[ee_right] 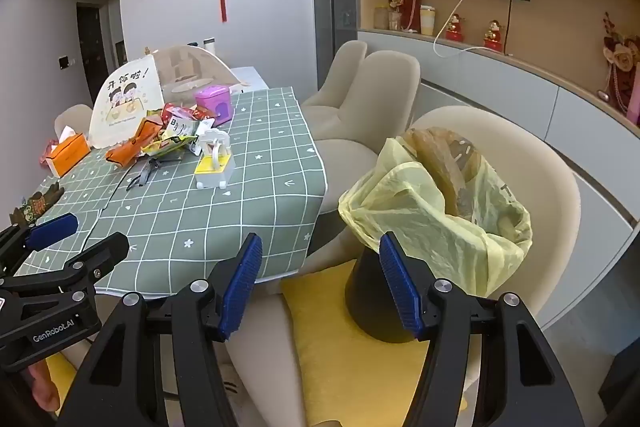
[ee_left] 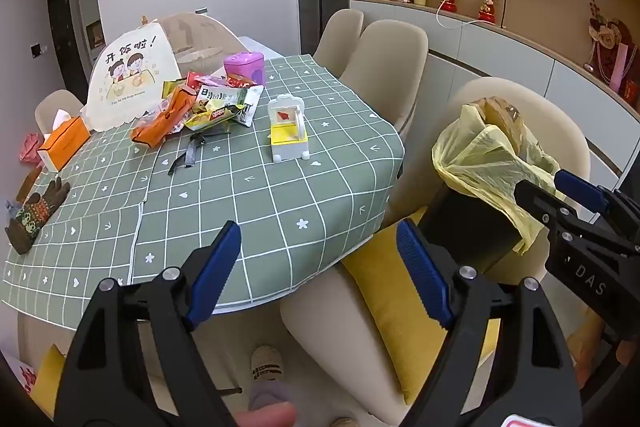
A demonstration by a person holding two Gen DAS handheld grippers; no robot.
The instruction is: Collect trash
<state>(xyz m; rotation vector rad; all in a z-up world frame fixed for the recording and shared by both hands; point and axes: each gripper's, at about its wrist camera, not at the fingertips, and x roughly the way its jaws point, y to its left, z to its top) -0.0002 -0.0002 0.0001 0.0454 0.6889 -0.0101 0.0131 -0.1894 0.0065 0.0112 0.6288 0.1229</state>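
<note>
A pile of snack wrappers (ee_left: 208, 105) lies at the far side of the green checked tablecloth (ee_left: 248, 199); it also shows in the right wrist view (ee_right: 168, 133). A black bin lined with a yellow bag (ee_right: 436, 211) stands on a chair's yellow cushion (ee_right: 348, 359) to the right; the bag also shows in the left wrist view (ee_left: 492, 163). My left gripper (ee_left: 320, 271) is open and empty above the table's near edge. My right gripper (ee_right: 320, 283) is open and empty, just left of the bin.
On the table stand a white and yellow toy (ee_left: 288, 131), a purple box (ee_left: 245, 66), an orange tissue box (ee_left: 64, 143), a black ribbon (ee_left: 192, 151), a glove (ee_left: 36, 215) and a fabric food cover (ee_left: 132, 83). Beige chairs (ee_left: 380, 67) line the right side.
</note>
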